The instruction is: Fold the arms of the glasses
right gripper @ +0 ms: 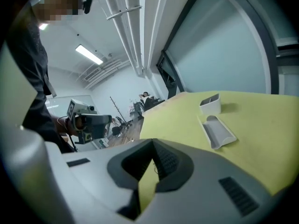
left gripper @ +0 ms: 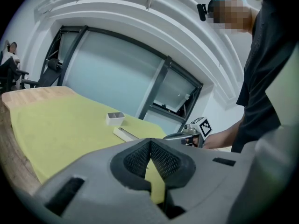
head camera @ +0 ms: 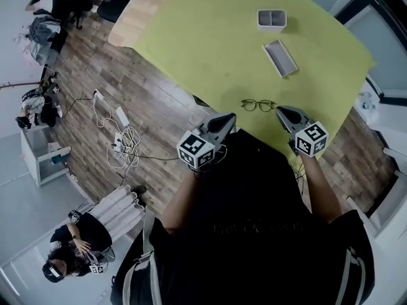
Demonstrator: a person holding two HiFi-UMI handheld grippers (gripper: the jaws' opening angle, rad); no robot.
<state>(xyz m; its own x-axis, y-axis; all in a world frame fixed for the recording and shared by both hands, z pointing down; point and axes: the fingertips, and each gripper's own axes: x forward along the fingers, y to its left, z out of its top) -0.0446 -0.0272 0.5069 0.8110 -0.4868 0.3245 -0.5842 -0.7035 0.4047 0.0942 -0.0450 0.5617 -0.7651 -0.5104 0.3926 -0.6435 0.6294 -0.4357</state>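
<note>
Dark-framed glasses [head camera: 258, 105] lie on the yellow-green table [head camera: 210, 49], close to its near edge, with their arms spread open. My left gripper [head camera: 227, 117] hovers just left of them, shut and holding nothing. My right gripper [head camera: 280, 110] sits just right of the glasses, also shut and holding nothing. In the left gripper view the pads [left gripper: 140, 158] meet at the tip over the table. The right gripper view shows the same, its pads [right gripper: 166, 161] touching. Neither gripper view shows the glasses; they are hidden behind the jaws.
A long grey tray [head camera: 280, 58] and a small two-compartment box [head camera: 271, 20] stand farther back on the table. The same tray [right gripper: 218, 130] and box [right gripper: 210, 105] show in the right gripper view. Cables and a power strip [head camera: 121, 132] lie on the wooden floor at left.
</note>
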